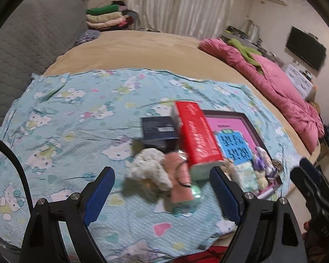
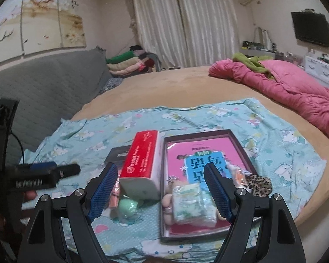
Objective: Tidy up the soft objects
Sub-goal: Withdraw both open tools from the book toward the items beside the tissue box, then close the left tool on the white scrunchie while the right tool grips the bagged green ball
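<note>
Soft toys are lying at the centre of both views on a teal cartoon-print sheet (image 2: 274, 135). In the left wrist view a shaggy cream plush (image 1: 149, 168) and a pink cloth (image 1: 179, 175) are sitting just ahead of the left gripper (image 1: 162, 175), whose blue ribbed fingers are standing wide apart, grasping nothing. A glossy red box (image 1: 197, 135) is leaning over them. In the right wrist view the right gripper (image 2: 160, 175) is also hanging released, above a dark-rimmed tray (image 2: 164, 175) holding a pink booklet, a crinkly tissue pack (image 2: 186, 203) and a leopard scrunchie (image 2: 258, 184). Bare tan bedding (image 2: 164, 87) is lying open in the upper middle; a rumpled pink quilt (image 2: 296, 87) is crowding the right edge.
</note>
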Motion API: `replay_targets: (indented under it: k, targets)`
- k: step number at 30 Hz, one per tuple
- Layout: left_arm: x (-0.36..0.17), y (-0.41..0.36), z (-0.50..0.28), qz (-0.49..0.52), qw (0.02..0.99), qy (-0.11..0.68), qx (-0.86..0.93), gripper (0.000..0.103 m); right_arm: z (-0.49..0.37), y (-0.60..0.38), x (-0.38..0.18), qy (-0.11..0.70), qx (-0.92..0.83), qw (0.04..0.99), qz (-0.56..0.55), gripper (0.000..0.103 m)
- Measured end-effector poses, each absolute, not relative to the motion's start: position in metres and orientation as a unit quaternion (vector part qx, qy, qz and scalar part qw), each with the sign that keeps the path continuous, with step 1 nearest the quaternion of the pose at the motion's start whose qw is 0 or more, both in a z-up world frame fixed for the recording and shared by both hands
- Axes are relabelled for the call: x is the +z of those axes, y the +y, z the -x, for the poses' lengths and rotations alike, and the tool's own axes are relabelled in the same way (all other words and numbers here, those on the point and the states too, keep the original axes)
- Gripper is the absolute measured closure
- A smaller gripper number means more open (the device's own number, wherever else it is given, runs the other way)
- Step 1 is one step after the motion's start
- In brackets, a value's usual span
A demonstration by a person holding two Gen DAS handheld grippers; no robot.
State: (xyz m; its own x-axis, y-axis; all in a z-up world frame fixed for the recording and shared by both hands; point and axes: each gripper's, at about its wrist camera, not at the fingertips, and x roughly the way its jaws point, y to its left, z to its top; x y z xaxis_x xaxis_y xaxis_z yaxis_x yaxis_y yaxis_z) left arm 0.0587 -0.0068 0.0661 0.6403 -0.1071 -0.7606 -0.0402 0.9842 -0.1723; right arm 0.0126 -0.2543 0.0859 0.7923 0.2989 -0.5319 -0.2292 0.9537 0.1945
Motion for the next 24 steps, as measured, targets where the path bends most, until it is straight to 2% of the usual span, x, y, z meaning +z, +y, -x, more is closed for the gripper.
replay_targets:
  k: [11, 24]
  targets:
    - [0.040, 0.042, -0.061, 0.124, 0.892, 0.434, 0.019, 0.015, -0.012, -0.215, 0.062, 0.321, 0.177, 0.930, -0.019, 0.021]
    - [0.005, 0.050, -0.069, 0.145, 0.881, 0.450, 0.001, 0.015, -0.024, -0.183, 0.026, 0.354, 0.197, 0.914, 0.024, 0.021]
